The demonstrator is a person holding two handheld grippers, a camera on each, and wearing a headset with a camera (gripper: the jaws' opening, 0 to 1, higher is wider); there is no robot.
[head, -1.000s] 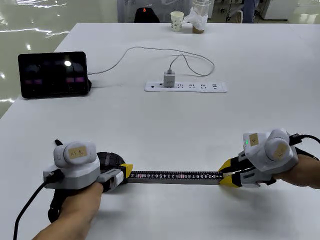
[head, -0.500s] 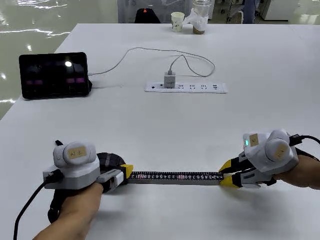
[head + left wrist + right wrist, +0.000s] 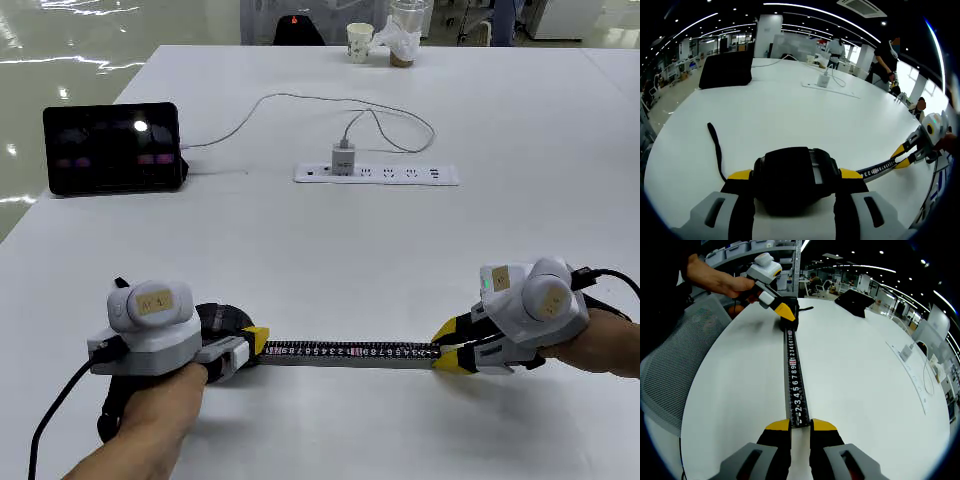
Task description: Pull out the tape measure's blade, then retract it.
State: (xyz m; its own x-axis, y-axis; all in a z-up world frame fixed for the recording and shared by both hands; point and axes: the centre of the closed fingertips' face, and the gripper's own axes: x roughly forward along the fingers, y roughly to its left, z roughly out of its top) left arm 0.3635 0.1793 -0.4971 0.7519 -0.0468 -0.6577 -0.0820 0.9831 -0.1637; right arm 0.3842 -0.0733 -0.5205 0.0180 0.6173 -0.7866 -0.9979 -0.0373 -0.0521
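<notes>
I'm working in what's looking like an open-plan office lab: big white table (image 3: pixel 400 260), tablet (image 3: pixel 112 147) sitting upper left, power strip (image 3: pixel 377 174) lying top center.

- Black round tape measure case (image 3: pixel 222 322): in the head view mostly hidden behind the white body of the left gripper (image 3: pixel 252 340). In the left gripper view its lower part is covered between the 2 yellow-tipped jaws clamped on it.
- Black blade with white numerals (image 3: pixel 350 351), running out from the case: far end buried inside the closed tips of the right gripper (image 3: pixel 448 345), so the hook can't be made out. Numerals too small to read in the head view.
- Black tablet screen (image 3: pixel 113 147), well beyond the case: content too dim to tell.
- Clear plastic container (image 3: pixel 402 30), far beyond the case: top cut off by the picture's edge.
- Black cable (image 3: pixel 58 402), near the case: runs off the bottom edge.
</notes>
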